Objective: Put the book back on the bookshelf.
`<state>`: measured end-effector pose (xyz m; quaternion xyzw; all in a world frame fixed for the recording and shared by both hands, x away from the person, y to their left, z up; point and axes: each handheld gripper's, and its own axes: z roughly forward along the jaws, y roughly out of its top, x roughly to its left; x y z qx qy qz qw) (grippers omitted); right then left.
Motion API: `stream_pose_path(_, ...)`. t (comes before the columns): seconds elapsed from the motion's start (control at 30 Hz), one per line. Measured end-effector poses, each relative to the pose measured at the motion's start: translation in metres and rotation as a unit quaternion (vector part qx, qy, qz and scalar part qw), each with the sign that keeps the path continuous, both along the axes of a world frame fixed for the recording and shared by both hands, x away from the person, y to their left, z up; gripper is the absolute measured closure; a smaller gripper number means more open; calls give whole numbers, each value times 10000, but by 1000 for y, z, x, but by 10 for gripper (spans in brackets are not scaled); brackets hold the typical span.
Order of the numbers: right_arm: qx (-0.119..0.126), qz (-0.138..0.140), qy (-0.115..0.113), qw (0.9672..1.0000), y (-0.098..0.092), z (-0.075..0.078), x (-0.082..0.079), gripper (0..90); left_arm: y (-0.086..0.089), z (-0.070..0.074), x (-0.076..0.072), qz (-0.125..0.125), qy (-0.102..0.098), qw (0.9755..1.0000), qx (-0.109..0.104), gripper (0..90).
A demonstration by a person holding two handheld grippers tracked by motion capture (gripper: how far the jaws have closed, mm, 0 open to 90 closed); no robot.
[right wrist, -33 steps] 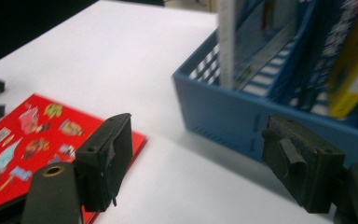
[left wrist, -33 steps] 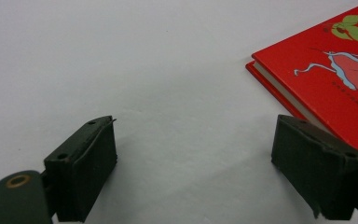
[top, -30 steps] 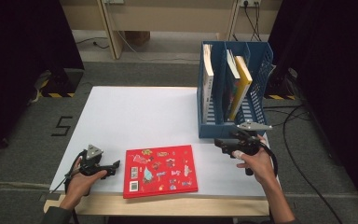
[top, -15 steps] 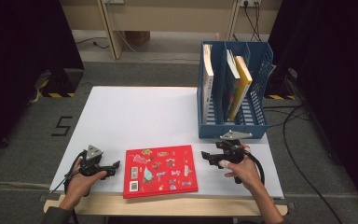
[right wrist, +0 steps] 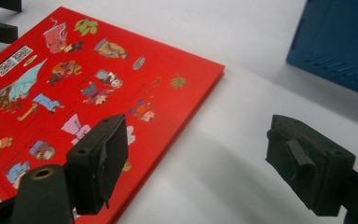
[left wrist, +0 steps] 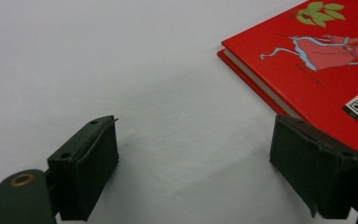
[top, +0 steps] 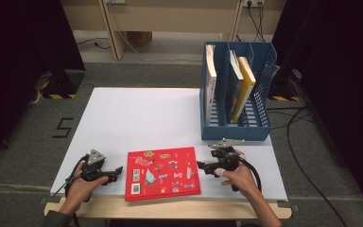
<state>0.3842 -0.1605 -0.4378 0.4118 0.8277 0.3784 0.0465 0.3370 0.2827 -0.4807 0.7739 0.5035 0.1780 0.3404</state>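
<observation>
A red picture book (top: 163,172) lies flat near the front edge of the white table (top: 137,118). My left gripper (top: 116,170) rests on the table just left of the book, open. In the left gripper view its jaws (left wrist: 200,163) stand wide apart over bare table, the right one beside the corner of the red book (left wrist: 317,60). My right gripper (top: 202,166) sits at the book's right edge, open. In the right gripper view the gripper (right wrist: 203,158) straddles that edge, one jaw above the cover of the red book (right wrist: 74,84), the other above the table.
A blue file rack (top: 236,94) stands at the back right of the table with several upright books in it, among them a yellow book (top: 246,85). Its blue wall (right wrist: 335,42) shows close behind my right gripper. The wooden table lip (top: 170,208) runs along the front.
My right gripper has come down and leftwards from the front of the blue rack to the book's right edge. The left gripper and the book have stayed put.
</observation>
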Motion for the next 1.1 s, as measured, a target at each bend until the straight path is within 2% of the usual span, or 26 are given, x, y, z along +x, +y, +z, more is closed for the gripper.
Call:
stream_pose_path(0.37,7,139,111,9998,14,-7,-10,222,-13,3,-9,-368,88,9993,17,140)
stream_pose_path(0.57,-21,205,215,9996,22,-13,-13,223,-14,4,-13,-371,100,9993,43,157)
stream_pose_path(0.83,-86,228,285,9993,27,-20,-11,230,-19,7,-16,-442,106,9990,36,261)
stream_pose_path(1.0,64,123,367,9992,24,-21,-8,236,-25,8,-18,-578,99,9983,15,317)
stream_pose_path(1.1,109,74,400,9991,21,-23,-6,240,-31,9,-21,-691,52,9976,78,344)
